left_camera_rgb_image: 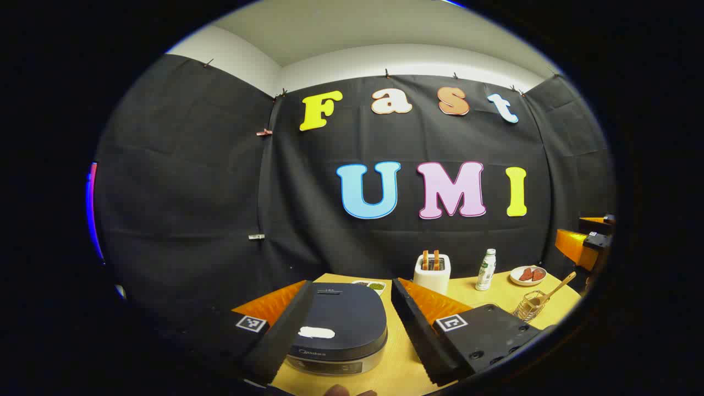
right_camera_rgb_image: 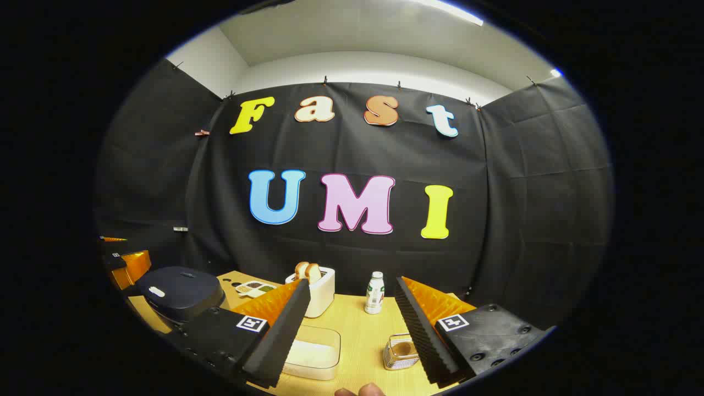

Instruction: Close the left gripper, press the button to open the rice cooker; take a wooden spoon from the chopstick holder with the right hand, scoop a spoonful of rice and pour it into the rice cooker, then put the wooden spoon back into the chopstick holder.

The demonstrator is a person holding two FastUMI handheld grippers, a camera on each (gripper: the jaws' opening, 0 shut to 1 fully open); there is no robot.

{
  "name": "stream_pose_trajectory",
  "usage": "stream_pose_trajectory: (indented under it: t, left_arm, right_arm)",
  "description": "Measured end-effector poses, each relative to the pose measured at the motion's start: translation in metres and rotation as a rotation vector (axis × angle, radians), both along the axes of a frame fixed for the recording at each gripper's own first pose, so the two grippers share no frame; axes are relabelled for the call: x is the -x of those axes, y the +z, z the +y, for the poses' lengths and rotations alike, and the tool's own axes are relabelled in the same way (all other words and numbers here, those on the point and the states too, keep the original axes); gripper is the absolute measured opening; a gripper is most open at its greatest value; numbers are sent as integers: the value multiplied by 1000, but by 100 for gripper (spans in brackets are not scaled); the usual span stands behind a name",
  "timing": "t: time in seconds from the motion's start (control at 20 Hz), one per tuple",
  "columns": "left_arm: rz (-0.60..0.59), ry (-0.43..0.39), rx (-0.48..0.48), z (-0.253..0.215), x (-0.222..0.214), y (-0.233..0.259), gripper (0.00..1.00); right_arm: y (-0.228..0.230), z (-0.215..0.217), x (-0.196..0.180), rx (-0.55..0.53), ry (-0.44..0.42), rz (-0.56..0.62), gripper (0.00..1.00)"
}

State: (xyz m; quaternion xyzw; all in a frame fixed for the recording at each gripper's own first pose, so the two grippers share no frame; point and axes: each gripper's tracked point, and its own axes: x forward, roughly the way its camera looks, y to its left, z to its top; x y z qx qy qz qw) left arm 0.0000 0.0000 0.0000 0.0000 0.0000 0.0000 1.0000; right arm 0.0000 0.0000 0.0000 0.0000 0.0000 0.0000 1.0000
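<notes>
Left gripper [left_camera_rgb_image: 346, 330]: the 2 fingers stand wide apart and grip nothing. The rice cooker [left_camera_rgb_image: 338, 324] sits on the wooden table [left_camera_rgb_image: 401, 368] directly ahead, framed between the fingers, with its lid down. The white button [left_camera_rgb_image: 316, 332] on the lid lies just beside the inner edge of the left finger (contact cannot be confirmed). Beyond the right finger stand a toaster [left_camera_rgb_image: 432, 270] holding 2 slices, a white bottle [left_camera_rgb_image: 485, 269] and a small plate [left_camera_rgb_image: 527, 275]. Further right, the wire chopstick holder [left_camera_rgb_image: 529, 306] carries the wooden spoon [left_camera_rgb_image: 555, 289], which leans to the right. The other gripper [left_camera_rgb_image: 583, 242] shows at the far right edge.

Right gripper [right_camera_rgb_image: 352, 330]: the 2 fingers are spread apart and empty. Between them, close in, a clear box of rice [right_camera_rgb_image: 313, 352] rests beside the left finger, and the chopstick holder [right_camera_rgb_image: 400, 352] sits just beside the right finger. The toaster [right_camera_rgb_image: 319, 289] and the bottle [right_camera_rgb_image: 375, 292] stand further ahead. The rice cooker [right_camera_rgb_image: 179, 294] sits well off to the left, with a divided dish [right_camera_rgb_image: 253, 287] behind it.
</notes>
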Motion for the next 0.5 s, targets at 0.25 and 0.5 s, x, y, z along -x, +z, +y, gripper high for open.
stream_pose_trajectory:
  t: [0.25,0.5]
  left_arm:
    - [-8,13,-18,3,-1,-2,96]
    - [-11,23,-36,7,-1,2,96]
  right_arm:
    - [5,5,2,7,19,-14,96]
    - [4,4,2,17,21,-10,97]
